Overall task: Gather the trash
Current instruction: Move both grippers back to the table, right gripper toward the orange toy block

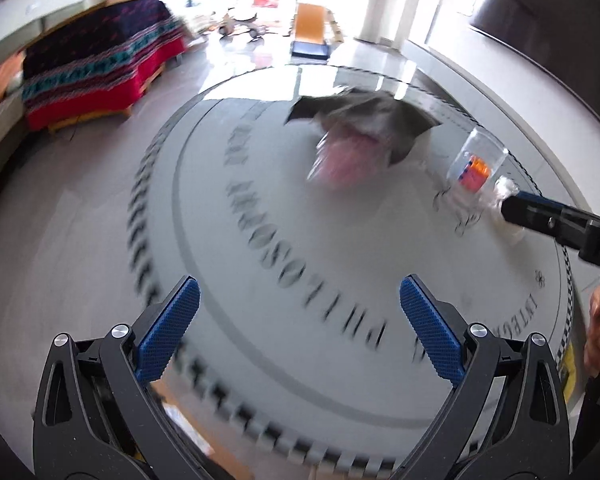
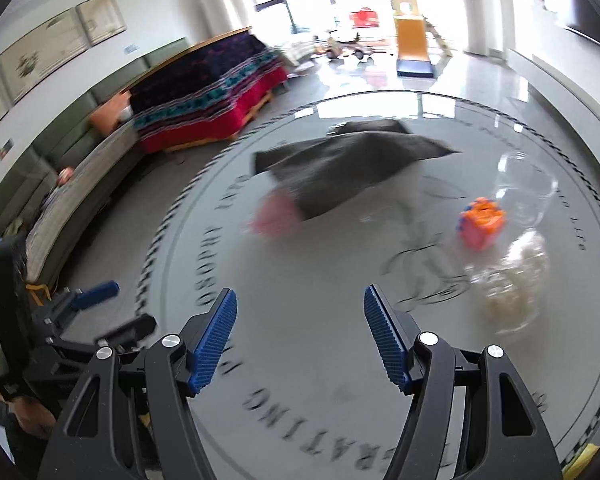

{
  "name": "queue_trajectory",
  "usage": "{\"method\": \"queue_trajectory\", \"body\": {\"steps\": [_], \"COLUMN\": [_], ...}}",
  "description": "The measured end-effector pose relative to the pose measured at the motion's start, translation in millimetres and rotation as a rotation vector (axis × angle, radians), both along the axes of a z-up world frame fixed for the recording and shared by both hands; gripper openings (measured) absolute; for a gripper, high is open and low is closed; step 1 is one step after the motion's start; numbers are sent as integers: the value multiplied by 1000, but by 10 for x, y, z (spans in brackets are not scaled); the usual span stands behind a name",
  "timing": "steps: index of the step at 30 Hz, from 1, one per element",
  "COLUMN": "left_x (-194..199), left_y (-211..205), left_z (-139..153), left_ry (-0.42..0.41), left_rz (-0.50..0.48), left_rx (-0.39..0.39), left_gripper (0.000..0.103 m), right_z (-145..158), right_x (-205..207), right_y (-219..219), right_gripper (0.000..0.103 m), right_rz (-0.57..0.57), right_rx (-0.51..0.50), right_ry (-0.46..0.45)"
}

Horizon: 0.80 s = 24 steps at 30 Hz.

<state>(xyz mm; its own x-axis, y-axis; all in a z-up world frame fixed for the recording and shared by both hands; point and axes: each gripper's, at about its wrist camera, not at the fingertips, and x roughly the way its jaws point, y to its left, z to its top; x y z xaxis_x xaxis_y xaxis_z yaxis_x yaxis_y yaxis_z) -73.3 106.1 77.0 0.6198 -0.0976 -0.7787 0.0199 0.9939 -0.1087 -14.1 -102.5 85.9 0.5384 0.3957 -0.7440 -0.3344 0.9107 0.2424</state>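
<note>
On a round grey table [image 1: 340, 248] with printed lettering lie a grey cloth [image 1: 364, 116] over a blurred pink object [image 1: 340, 160], a clear glass [image 1: 476, 156] with an orange and pink cube toy [image 1: 476, 172], and crumpled clear plastic [image 1: 508, 188]. My left gripper [image 1: 300, 320] is open and empty above the near table edge. The right gripper shows in the left wrist view [image 1: 540, 216], close to the plastic. In the right wrist view my right gripper [image 2: 300, 332] is open and empty; the cloth [image 2: 352, 160], pink object [image 2: 276, 212], cube toy [image 2: 482, 226], glass [image 2: 526, 184] and plastic [image 2: 512, 280] lie ahead.
A bench with a patterned red and blue blanket [image 2: 208, 96] stands at the left, beside a green sofa [image 2: 60, 152]. An orange slide [image 2: 412, 40] and toys stand far back by bright windows. The left gripper shows at the lower left of the right wrist view [image 2: 96, 304].
</note>
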Motion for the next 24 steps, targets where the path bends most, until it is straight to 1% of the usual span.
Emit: {"method": "queue_trajectory", "body": {"steps": [3, 7, 10, 12, 16, 19, 22, 24], "left_x": [341, 758, 988, 1143, 1460, 1656, 1845, 2002], "left_y": [-108, -284, -393, -460, -549, -613, -692, -738], "left_z": [96, 136, 129, 124, 126, 134, 121, 97], "left_ry": [-1, 4, 8, 8, 8, 7, 11, 14], "left_rz": [-46, -107, -137, -154, -180, -201, -218, -219], "left_rx": [26, 21, 22, 34, 52, 68, 79, 99], "left_gripper": [97, 97, 97, 97, 97, 97, 97, 97], "right_z": [-32, -111, -226, -280, -509, -569, -641, -690], "right_x": [202, 558, 837, 963, 1285, 1404, 1501, 1535], "right_y": [-230, -533, -683, -715, -774, -751, -731, -741], "right_gripper": [67, 67, 67, 67, 67, 68, 68, 51], "right_rz": [-47, -116, -140, -144, -147, -143, -143, -144], "right_rx": [-16, -45, -67, -76, -110, -142, -162, -178], "right_ry": [2, 22, 51, 69, 125, 124, 141, 148]}}
